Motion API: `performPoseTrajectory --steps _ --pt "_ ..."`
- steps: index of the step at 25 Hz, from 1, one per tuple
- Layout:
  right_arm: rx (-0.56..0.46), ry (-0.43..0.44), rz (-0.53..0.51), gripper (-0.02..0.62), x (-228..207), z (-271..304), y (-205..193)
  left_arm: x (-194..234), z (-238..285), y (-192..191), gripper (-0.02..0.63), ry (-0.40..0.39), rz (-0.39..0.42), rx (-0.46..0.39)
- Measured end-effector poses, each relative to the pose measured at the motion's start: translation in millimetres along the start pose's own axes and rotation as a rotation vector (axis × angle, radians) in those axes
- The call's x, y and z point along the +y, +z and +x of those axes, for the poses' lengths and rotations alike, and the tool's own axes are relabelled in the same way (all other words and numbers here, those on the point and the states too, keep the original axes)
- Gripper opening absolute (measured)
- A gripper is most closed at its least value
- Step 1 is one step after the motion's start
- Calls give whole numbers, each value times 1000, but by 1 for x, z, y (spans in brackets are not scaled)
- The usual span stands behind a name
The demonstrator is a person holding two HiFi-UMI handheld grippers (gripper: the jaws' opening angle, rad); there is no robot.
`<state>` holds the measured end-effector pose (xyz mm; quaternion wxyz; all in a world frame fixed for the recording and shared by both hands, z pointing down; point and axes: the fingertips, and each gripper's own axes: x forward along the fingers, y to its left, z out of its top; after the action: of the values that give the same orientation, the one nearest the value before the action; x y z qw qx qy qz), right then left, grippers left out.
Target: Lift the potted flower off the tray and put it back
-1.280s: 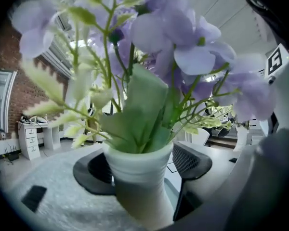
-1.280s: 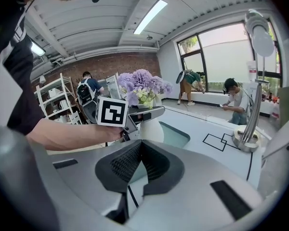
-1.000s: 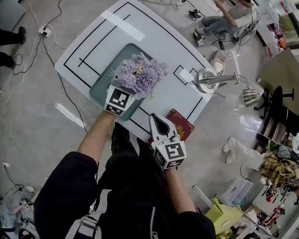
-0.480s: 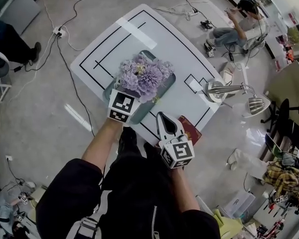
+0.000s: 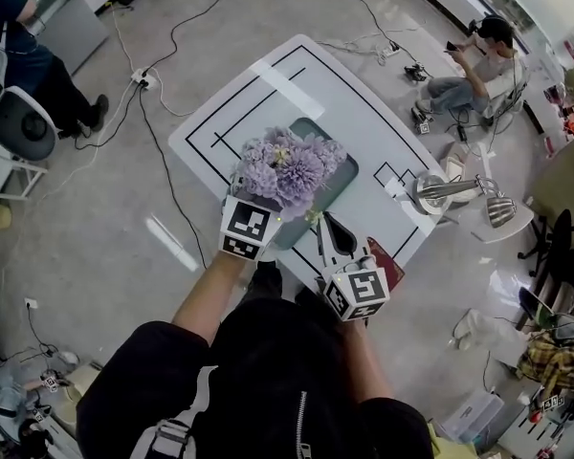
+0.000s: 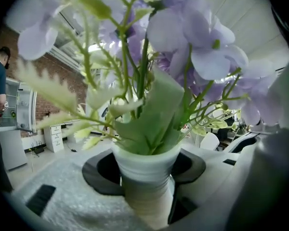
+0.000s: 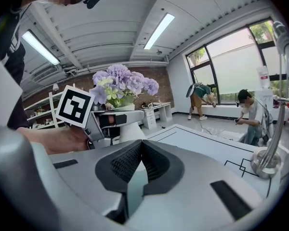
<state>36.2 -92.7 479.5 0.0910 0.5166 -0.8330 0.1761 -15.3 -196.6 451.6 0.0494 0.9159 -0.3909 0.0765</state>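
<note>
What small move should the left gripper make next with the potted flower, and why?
Probably lower it slowly toward the tray. The left gripper is shut on the white pot of the potted flower, which is upright and seemingly above the tray, so the lift looks done and only putting it back remains. The right gripper is shut and empty.

Bright even light, ceiling strips (image 7: 159,30) + window (image 7: 236,66), dark fisheye edges, potted flower (image 6: 149,129) blurred close-up

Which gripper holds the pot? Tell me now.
The left gripper: its jaws clamp the white pot. The right gripper hangs beside it, jaws shut on nothing.
</note>
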Motion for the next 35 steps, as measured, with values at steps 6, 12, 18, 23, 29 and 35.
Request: performPoseTrajectory --steps 6,12,18,23,29,35 --pt "-18 1 2 8 0 2 3 -8 -10 0 253 -8 2 -13" --pt "-19 1 9 8 0 1 2 -6 -13 6 252 -11 0 -31" --pt "-19 5 11 8 6 3 4 0 -18 10 250 -11 6 -42" --pt "-20 7 8 8 8 1 6 0 -20 16 252 -10 -5 -56" --pt "-22 4 6 8 4 -3 7 -5 -17 14 252 -15 1 -49" --pt "-17 -5 7 8 6 -4 6 -5 -15 11 252 -31 3 -49"
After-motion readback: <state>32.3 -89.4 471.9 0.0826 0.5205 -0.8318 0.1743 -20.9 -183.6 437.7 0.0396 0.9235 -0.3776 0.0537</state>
